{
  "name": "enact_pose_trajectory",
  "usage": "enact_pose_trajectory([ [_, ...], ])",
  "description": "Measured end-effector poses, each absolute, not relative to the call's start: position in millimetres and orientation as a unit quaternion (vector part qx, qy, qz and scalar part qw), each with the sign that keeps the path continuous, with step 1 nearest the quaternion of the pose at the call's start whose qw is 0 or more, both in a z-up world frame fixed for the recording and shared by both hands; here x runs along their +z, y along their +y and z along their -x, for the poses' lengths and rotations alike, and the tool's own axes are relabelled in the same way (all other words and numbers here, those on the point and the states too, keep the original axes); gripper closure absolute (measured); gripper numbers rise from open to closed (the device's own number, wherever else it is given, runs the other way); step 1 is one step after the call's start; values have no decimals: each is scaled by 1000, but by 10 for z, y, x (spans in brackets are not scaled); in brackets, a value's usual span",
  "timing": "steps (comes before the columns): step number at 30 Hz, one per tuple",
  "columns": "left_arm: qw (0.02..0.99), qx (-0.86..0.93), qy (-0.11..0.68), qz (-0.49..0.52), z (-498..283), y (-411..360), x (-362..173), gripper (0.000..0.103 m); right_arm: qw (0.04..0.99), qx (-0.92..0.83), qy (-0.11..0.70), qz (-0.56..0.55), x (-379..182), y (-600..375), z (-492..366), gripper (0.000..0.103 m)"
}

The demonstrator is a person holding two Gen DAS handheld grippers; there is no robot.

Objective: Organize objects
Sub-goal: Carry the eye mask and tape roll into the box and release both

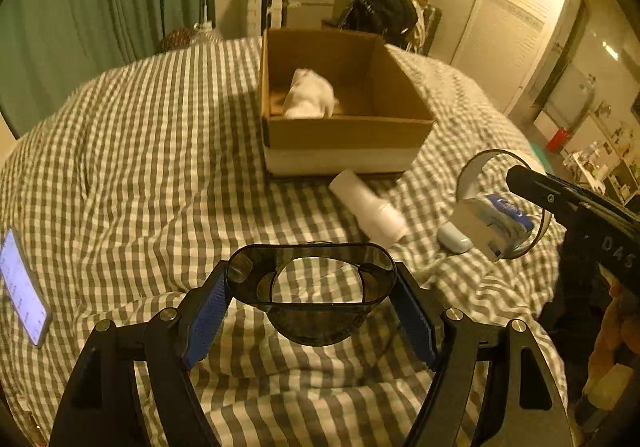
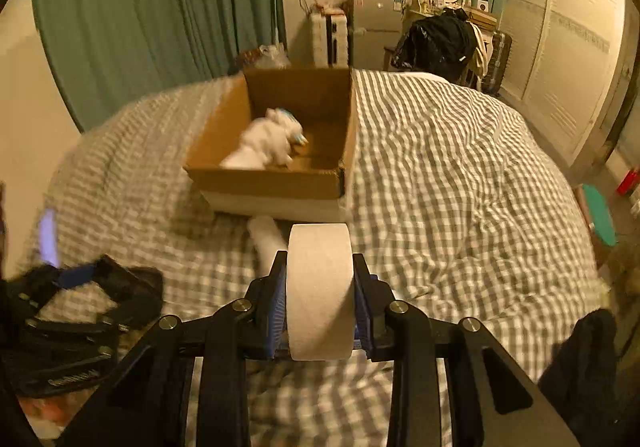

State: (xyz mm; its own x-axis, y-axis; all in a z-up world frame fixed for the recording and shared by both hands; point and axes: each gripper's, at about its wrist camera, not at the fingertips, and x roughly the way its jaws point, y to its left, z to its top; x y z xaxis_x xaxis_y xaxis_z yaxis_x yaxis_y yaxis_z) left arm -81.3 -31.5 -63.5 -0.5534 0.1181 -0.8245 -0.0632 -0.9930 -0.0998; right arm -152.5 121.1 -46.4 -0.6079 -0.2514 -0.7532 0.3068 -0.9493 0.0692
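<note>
My left gripper point(image 1: 312, 287) is shut on a dark see-through oval cup point(image 1: 316, 323), its blue pads point(image 1: 206, 315) pressing both sides, held above the checked bedspread point(image 1: 140, 167). My right gripper point(image 2: 320, 287) is shut on a wide pale tape roll point(image 2: 320, 267), lifted off the bed; in the left wrist view that tape roll point(image 1: 480, 163) shows as a ring at the right. Ahead stands an open cardboard box point(image 1: 348, 131) holding a white plush toy point(image 1: 308, 95). A white tube point(image 1: 368, 207) lies in front of the box.
A small white case point(image 1: 454, 237) and a blue-and-white tissue pack point(image 1: 492, 227) sit near the roll; whether the pack touches it I cannot tell. A lit phone point(image 1: 22, 287) lies at the left. Green curtains, a fridge and a wardrobe stand beyond the bed.
</note>
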Motion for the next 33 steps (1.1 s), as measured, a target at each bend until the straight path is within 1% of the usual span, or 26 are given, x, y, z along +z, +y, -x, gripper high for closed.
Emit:
enact_pose_trajectory([
  [3,54,887,-28,458,718,-306,-505,24,179,-895,-15,-408,-320,1304,1412,74],
  [8,55,895,-22,443,554,-312,-356,24,222,-875,-128,-411,-232,1494,1277,74],
  [10,55,896,-20,440,506,-314,-332,24,211,-882,-115,-406,-199,1466,1202,74],
  [11,55,897,-19,438,492,-316,-320,24,223,-877,-129,-406,-199,1466,1175,74],
  [13,54,897,-17,438,473,-320,-307,24,262,-847,-209,-412,-276,1552,1184,74],
  [14,54,898,-16,437,459,-320,-298,24,257,-843,-225,-417,-313,1571,1182,74],
  [17,53,899,-13,434,441,-331,-300,24,220,-864,-167,-421,-330,1494,1123,74],
  [19,51,898,-13,437,456,-344,-311,24,222,-863,-165,-423,-347,1459,1106,74],
  [26,49,896,-9,441,620,-347,-346,24,204,-882,-102,-413,-265,1354,1066,74],
  [33,50,900,-3,434,956,-358,-261,24,195,-893,-45,-403,-172,1223,1257,74],
])
